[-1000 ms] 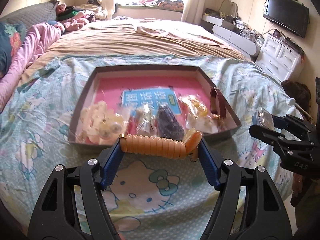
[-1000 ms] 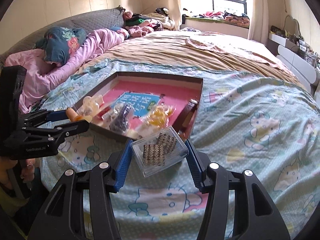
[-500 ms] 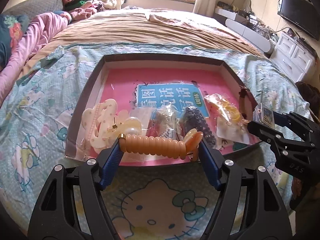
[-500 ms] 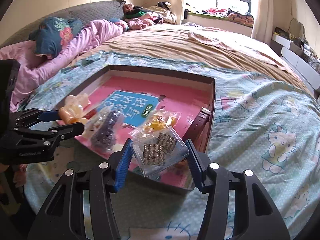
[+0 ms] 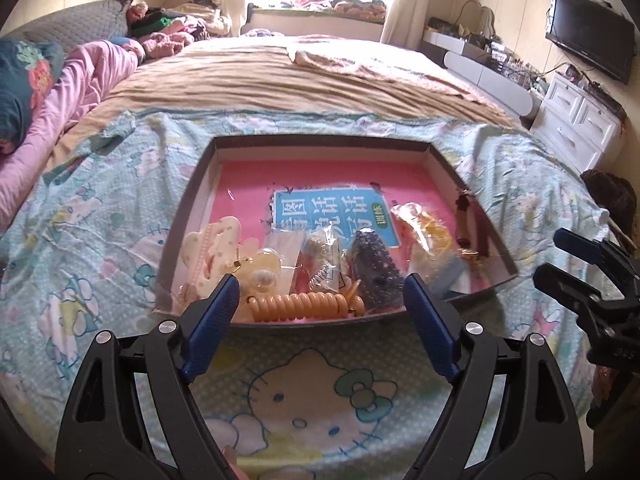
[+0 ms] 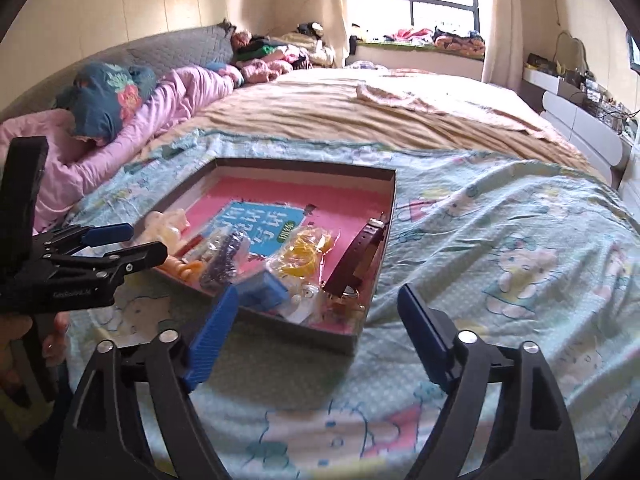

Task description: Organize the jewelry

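Note:
A shallow box with a pink floor (image 5: 320, 184) (image 6: 288, 196) lies on the Hello Kitty bedspread. It holds bagged jewelry, a cream hair clip (image 5: 208, 248), a brown watch strap (image 6: 356, 252) and yellow bands (image 6: 304, 252). The orange coiled hair tie (image 5: 300, 304) lies inside the box at its near wall. My left gripper (image 5: 320, 296) is open and empty just in front of it. My right gripper (image 6: 316, 312) is open and empty above the box's near corner. A clear case lies by that corner (image 6: 264, 288), partly hidden by my finger.
Pink bedding and a blue floral pillow (image 6: 108, 96) lie along the left of the bed. A white dresser (image 5: 576, 120) and a wall TV (image 5: 588, 48) stand to the right. A tan blanket (image 5: 304, 80) covers the far half of the bed.
Both grippers opened. The left let go of the orange coiled hair tie and the right let go of the clear case; both now lie in the box. Both grippers drew back slightly.

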The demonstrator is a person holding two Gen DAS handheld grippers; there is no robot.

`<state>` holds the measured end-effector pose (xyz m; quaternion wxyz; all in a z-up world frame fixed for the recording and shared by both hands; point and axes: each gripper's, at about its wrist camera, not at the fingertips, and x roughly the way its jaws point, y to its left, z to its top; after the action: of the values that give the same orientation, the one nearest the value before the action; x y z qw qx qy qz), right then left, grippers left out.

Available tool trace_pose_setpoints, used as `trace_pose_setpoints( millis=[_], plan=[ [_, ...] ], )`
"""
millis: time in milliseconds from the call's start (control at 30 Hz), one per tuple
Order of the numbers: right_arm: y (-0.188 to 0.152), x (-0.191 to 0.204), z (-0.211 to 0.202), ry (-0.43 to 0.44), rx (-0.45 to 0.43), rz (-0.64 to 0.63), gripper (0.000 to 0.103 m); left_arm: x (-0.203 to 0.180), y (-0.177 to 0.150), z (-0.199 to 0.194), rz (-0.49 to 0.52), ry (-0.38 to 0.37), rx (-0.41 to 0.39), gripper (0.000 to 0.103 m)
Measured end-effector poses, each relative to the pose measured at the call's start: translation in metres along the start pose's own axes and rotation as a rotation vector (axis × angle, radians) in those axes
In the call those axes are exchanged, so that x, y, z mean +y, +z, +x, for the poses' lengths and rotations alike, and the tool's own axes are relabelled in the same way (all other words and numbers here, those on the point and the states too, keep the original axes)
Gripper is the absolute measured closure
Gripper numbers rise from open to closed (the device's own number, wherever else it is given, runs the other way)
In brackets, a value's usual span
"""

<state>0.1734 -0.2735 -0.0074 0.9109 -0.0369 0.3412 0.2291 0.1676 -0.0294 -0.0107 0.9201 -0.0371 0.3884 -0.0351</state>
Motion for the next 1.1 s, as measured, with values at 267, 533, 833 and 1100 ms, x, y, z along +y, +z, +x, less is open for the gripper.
trace_pose_setpoints(
  millis=[267, 533, 833, 1100],
  plan=[
    [-0.009, 0.012, -0.054, 0.016, -0.062, -0.006, 0.01, -0.004, -0.013, -0.054, 0.021, 0.003, -0.051, 0.014],
    [-0.029, 0.021, -0.072, 0.018, -0.058, 0.044, 0.006, -0.003, -0.037, -0.084, 0.011, 0.009, -0.049, 0.01],
    [-0.047, 0.03, -0.073, 0.007, -0.025, 0.079, 0.005, -0.004, -0.054, -0.087, -0.018, -0.002, -0.039, 0.01],
    [-0.048, 0.035, -0.074, 0.014, -0.017, 0.065, 0.005, -0.006, -0.057, -0.089, -0.025, 0.006, -0.045, 0.01]
  ],
)
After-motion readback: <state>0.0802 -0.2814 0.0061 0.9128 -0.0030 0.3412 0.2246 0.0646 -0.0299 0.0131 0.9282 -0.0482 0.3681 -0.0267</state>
